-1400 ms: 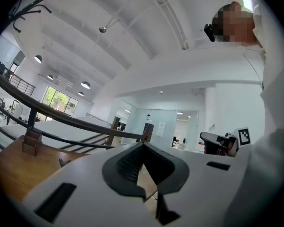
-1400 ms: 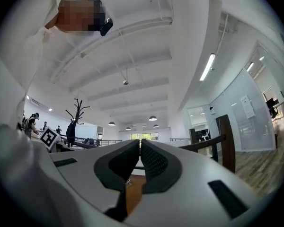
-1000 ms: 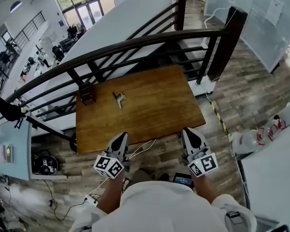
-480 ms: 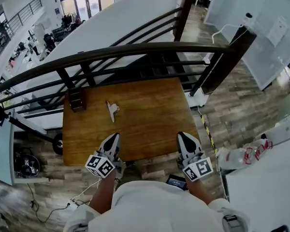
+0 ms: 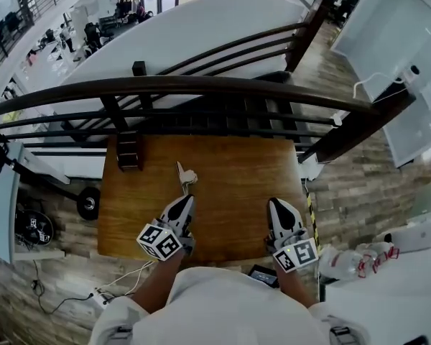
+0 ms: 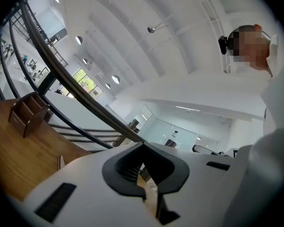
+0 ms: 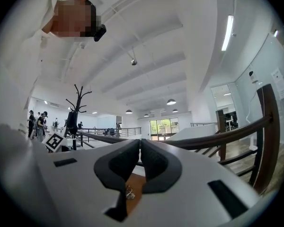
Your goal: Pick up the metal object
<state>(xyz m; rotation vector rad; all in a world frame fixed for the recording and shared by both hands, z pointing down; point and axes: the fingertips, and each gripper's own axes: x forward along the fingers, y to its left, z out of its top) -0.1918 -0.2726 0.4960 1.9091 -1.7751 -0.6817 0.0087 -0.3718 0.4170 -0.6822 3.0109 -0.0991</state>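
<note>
Metal object (image 5: 186,177), small, indistinct on table (image 5: 237,171) (mere sliver below right claw (image 7: 140,142))

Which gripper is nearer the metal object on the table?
Left. The left gripper sits just short of the metal object, not touching it; the right gripper is farther off, to the object's right.

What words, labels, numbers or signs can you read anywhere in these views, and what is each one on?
No readable words or numbers in any view.
Marker cube of the left hand-held gripper: black-and-white square patterns, no letters.
Marker cube of the right hand-held gripper: the same.
Round black thing at the head view's left edge: a square pattern too, any print too small to read.
</note>
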